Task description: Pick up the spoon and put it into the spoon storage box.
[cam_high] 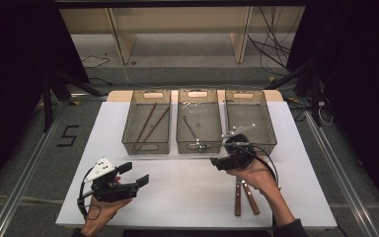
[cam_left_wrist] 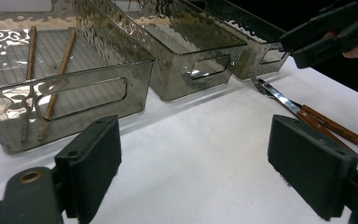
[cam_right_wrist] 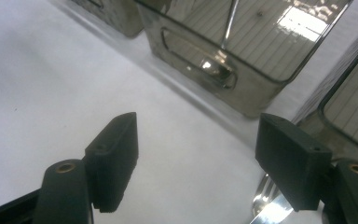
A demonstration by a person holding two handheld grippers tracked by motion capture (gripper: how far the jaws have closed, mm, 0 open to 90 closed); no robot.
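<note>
Broadly, a white rectangular worktop (cam_high: 187, 192) carries three smoky clear plastic bins (cam_high: 198, 127) side by side. Near its front edge lie two wooden-handled steel pieces of cutlery (cam_high: 243, 195), just beneath the right gripper (cam_right_wrist: 196, 163), fingers spread, grasping nothing. The left gripper (cam_left_wrist: 205, 163) rests released. Best to lower squarely over one handle, away from its neighbour.

The white table (cam_high: 177, 192) bears three grey trays (cam_high: 147, 121) in a row beyond both sets of jaws, and two wooden-handled utensils (cam_high: 244, 195) lying side by side just beneath the right-hand jaws.
</note>
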